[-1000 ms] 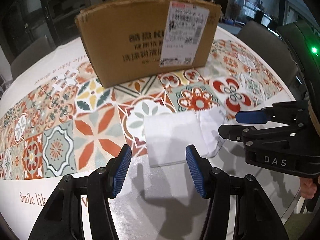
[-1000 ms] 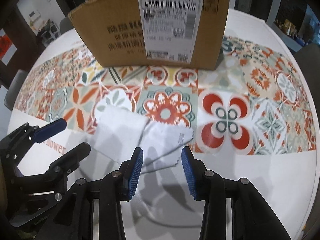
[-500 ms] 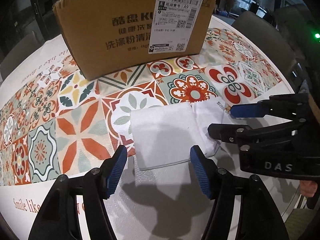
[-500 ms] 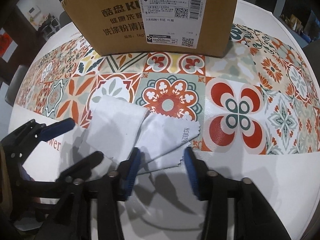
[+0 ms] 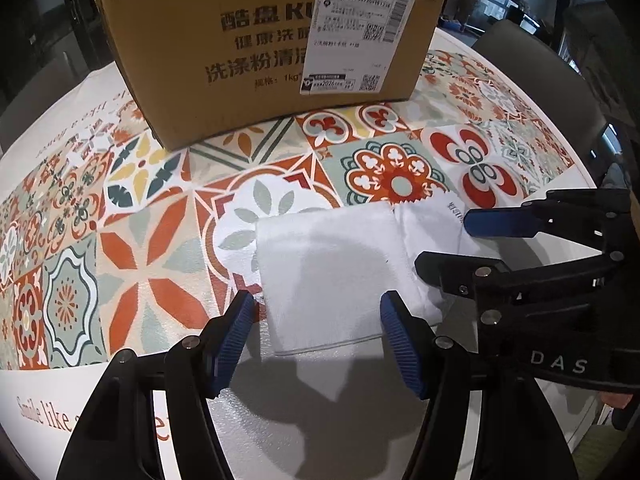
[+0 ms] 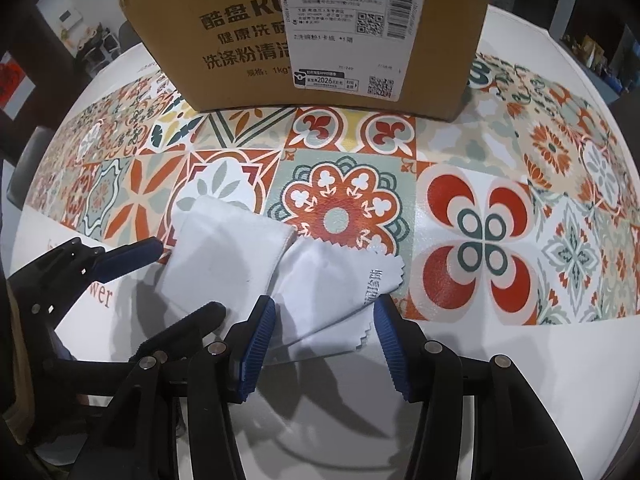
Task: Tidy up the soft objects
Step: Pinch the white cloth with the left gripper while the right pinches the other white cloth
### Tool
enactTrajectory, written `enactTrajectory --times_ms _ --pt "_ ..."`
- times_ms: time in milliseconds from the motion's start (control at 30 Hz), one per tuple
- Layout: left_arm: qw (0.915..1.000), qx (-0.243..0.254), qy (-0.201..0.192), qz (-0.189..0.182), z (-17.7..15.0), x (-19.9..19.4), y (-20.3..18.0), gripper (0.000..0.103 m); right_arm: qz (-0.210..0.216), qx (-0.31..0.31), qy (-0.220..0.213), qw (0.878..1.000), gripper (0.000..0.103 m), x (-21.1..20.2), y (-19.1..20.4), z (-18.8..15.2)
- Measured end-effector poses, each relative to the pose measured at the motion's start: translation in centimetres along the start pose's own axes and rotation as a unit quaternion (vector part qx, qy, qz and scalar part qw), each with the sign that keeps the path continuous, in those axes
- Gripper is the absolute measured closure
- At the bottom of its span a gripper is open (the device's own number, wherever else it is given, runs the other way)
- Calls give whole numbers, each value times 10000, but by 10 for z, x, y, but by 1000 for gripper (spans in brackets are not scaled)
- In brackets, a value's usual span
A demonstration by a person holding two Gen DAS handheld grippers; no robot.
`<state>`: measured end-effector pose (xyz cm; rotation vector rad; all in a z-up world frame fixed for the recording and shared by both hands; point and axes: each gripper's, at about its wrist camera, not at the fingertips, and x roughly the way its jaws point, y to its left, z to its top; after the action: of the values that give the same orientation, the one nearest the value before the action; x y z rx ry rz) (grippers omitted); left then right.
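A folded white towel (image 5: 332, 272) lies flat on the table near its front edge; it also shows in the right wrist view (image 6: 224, 260). Beside it on the right lies a thin white cloth (image 6: 340, 288) with zigzag edges and small print, partly tucked under the towel (image 5: 432, 232). My left gripper (image 5: 316, 336) is open, its blue pads either side of the towel's near edge. My right gripper (image 6: 324, 340) is open, its pads either side of the thin cloth's near edge. Each gripper shows from the side in the other's view.
A brown cardboard box (image 5: 272, 48) with a white shipping label stands at the back of the table, also seen in the right wrist view (image 6: 320, 32). The table is covered with a patterned tile-print cloth (image 6: 480, 220). Chairs stand in the dark room around it.
Both grippers have moved forward and down toward the cloths. The towel's edge now lies between the left pads, the thin cloth's edge between the right pads. Both stay open.
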<state>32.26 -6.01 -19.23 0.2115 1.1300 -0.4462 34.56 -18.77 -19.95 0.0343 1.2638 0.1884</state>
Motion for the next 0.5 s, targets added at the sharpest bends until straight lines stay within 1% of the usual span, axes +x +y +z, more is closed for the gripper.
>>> enactTrajectory --times_ms 200,233,267,300,333,367,433,467,500 --pt "9998 134 -111 59 -1 1 -3 38 -142 -159 -34 9998 51 2 6 0" --pt "9998 134 -147 40 -1 0 -3 41 -159 -168 -45 9997 52 2 6 0" --pt "9997 145 -180 16 -2 0 -4 43 -186 -189 -57 9996 56 2 6 -1" --pt "9996 171 -206 11 -3 -1 -5 50 -247 -238 -83 9994 59 2 8 -1" --pt "9995 196 -235 -10 -3 -2 -7 59 -268 -284 -112 9992 67 2 9 -1" --pt "9995 206 -250 -23 -3 -2 -8 64 -249 -314 -127 9991 75 1 9 -1" --pt "9994 212 -259 -82 -2 -2 -10 79 -197 -388 -144 9990 82 1 11 -2" --pt "9994 210 -264 -90 -2 -3 -10 82 -173 -425 -147 9988 86 1 11 -2" --pt "9994 201 -263 -90 -2 -3 -10 87 -156 -444 -145 9988 87 0 12 -3"
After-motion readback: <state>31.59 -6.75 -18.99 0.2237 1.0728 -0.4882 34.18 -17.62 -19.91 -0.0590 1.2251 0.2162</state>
